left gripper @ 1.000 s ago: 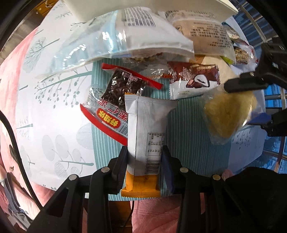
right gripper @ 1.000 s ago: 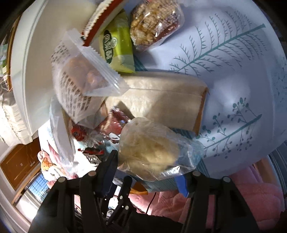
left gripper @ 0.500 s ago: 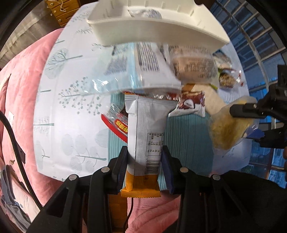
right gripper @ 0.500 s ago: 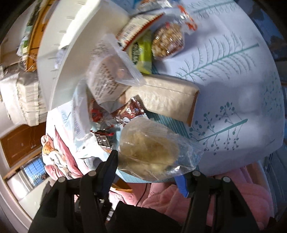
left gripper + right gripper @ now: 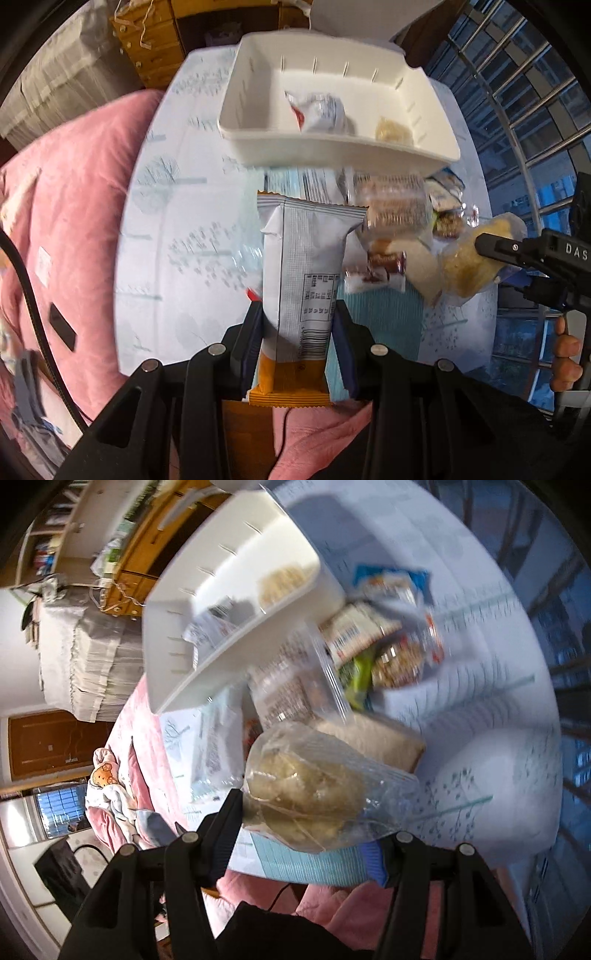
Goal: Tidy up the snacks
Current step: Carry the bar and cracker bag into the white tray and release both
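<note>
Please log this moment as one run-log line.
left gripper: shut on silver packet | right gripper: shut on clear bag | white bin: two snacks inside

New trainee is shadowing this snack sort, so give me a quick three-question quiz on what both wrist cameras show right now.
1. True or false: the white bin is empty.
2. What does the left gripper hold? A) grey-and-orange wrapper B) green packet C) nothing
3. Fill in: the right gripper is clamped on a clear ____ of yellowish snack.

Key: 1 false, two items already lie inside; 2 A, the grey-and-orange wrapper; 3 bag.
</note>
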The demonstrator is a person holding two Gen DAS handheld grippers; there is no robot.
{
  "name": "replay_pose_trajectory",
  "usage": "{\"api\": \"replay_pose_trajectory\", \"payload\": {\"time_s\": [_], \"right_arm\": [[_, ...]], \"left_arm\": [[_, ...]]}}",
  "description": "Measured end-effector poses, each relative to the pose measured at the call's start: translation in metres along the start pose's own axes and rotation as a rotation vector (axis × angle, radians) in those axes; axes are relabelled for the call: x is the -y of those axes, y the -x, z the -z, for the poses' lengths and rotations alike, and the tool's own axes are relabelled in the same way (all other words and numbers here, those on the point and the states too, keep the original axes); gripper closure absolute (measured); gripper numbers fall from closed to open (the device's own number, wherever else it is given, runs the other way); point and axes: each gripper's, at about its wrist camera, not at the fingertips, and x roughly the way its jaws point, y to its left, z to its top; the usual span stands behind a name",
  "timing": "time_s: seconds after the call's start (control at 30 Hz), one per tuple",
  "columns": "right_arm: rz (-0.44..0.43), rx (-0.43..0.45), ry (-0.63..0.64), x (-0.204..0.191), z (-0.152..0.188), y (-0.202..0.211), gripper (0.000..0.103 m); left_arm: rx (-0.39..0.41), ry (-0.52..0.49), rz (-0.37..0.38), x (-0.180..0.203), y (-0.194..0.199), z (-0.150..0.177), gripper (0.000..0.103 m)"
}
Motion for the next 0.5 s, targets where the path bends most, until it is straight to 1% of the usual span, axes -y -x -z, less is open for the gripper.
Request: {"api": "replay_pose_trajectory", "payload": {"time_s": [0.2,0.5], "right_arm": [[-0.003,0.099,0.074,-0.009,-0.013,0.018,0.044],[0.008,0.240,0.187,-0.028,-0.034,0.038,0.044]], "left_arm": [[0.045,-0.020,-0.029,-0.002,0.019,-0.033,0.068],[0.073,-0.042,-0.037,-0.002,0.026,-0.085,0.068]]}}
